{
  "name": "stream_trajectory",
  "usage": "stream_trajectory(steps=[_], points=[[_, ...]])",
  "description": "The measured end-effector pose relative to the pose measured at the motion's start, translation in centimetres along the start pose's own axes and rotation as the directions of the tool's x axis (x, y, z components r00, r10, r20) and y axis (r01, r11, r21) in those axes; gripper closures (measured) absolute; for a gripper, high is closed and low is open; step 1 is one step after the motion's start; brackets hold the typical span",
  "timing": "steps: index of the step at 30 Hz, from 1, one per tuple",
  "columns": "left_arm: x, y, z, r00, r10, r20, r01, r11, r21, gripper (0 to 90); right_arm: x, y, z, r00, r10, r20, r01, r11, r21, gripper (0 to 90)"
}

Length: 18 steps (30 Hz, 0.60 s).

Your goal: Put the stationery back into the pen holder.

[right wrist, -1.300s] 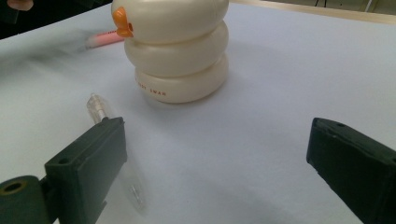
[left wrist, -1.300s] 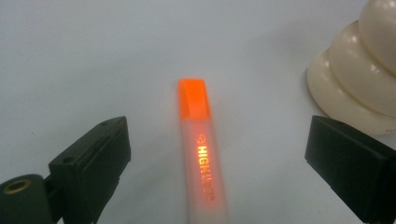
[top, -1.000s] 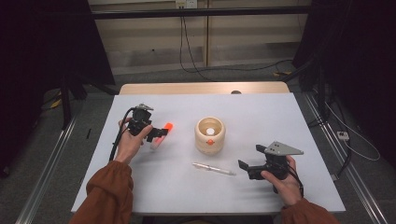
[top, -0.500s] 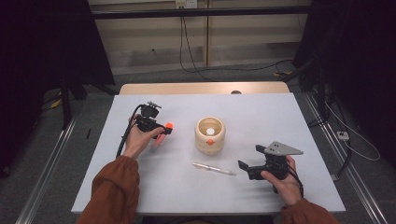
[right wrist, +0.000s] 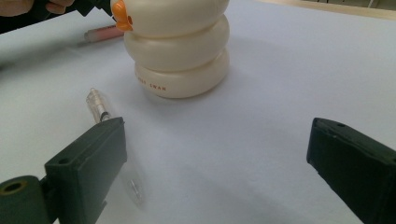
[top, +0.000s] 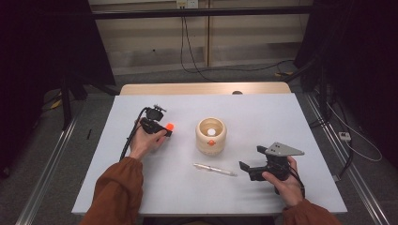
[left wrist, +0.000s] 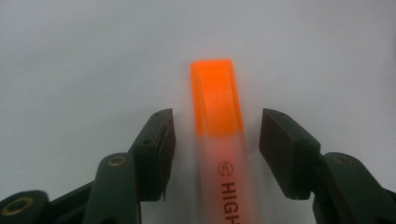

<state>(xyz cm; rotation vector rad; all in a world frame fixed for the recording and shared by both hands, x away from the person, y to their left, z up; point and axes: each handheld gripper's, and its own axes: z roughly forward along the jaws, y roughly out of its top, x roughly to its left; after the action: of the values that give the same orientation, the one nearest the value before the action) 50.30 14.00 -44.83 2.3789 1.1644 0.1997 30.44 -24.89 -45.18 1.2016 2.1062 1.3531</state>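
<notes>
An orange-capped highlighter (left wrist: 217, 107) lies flat on the white table (top: 281, 117), its cap (top: 170, 126) pointing right. My left gripper (top: 162, 129) stands open astride it, with a gap on each side of the barrel in the left gripper view (left wrist: 215, 128). A cream ringed pot (top: 211, 136) with an orange beak (right wrist: 120, 14) stands mid-table. A clear pen (top: 215, 169) lies in front of it. My right gripper (top: 248, 169) is open and low, just right of the pen's tip (right wrist: 99, 107), nothing between its jaws (right wrist: 215, 140).
The table's wooden far edge (top: 202, 88) borders a floor with cables. Metal rails (top: 42, 178) run along both sides. The person's left hand (right wrist: 28, 7) and the highlighter's barrel (right wrist: 100, 33) lie beyond the pot in the right gripper view.
My left gripper has shifted a little to the right, over the highlighter. The right gripper, the pen and the pot have stayed put.
</notes>
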Motion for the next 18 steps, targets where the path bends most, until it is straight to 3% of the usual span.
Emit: stream_trajectory(steps=[7,10,18], points=[[-0.3,-0.03,0.09,0.9996,0.007,-0.028,-0.008,1.0,-0.001,55.1,0.01,-0.01,0.02,1.0,-0.003,0.001,0.003,1.0,0.002,4.4],[-0.44,0.02,0.09,0.9996,0.017,-0.024,-0.017,0.9999,0.003,59.8,0.05,0.01,0.02,1.0,-0.003,0.002,0.003,1.0,0.002,4.4],[-0.25,0.1,0.1,0.9999,-0.011,-0.009,0.011,0.9999,0.007,66.1,0.03,-0.01,0.06,1.0,-0.004,0.001,0.004,1.0,0.002,4.4]])
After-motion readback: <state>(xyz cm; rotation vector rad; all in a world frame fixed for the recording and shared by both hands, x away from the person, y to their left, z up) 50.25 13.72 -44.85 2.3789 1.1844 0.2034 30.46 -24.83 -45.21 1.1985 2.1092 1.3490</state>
